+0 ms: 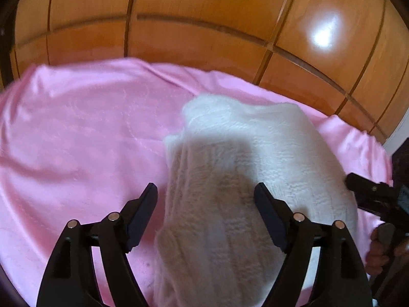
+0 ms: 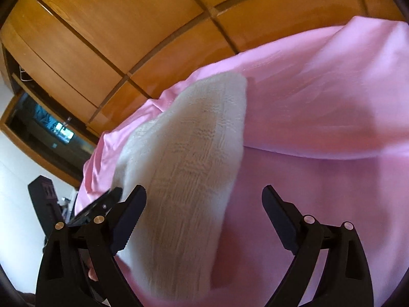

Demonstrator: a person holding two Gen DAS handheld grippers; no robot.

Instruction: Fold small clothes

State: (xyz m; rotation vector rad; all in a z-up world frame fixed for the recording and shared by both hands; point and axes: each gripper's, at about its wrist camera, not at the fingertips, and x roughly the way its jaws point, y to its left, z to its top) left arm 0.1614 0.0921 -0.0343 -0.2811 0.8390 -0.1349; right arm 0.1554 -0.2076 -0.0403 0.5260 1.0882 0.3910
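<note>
The white fuzzy knitted garment (image 1: 230, 179) lies folded into a long bundle on the pink satin bed sheet (image 1: 76, 140), running from the 6 o'clock edge of the left wrist view up toward 12 o'clock, with the glossy orange-brown wooden wardrobe (image 1: 204, 12) behind it.

The left gripper (image 1: 205, 199) has its jaws wide, straddling the near end of the bundle without pressing it. The right gripper (image 2: 204, 199) is also wide open: its 9 o'clock jaw sits at the cloth's edge, while the other stands over bare sheet. Neither holds anything.

From here, I judge the main risk is the fold springing loose. The knit looks thick and springy, and the sheet is slippery, so a jaw brushing the bundle on the way out could drag a layer or slide the whole thing. The jaw at the garment's edge is the likelier culprit.

No brand, label or legible writing shows anywhere.
</note>
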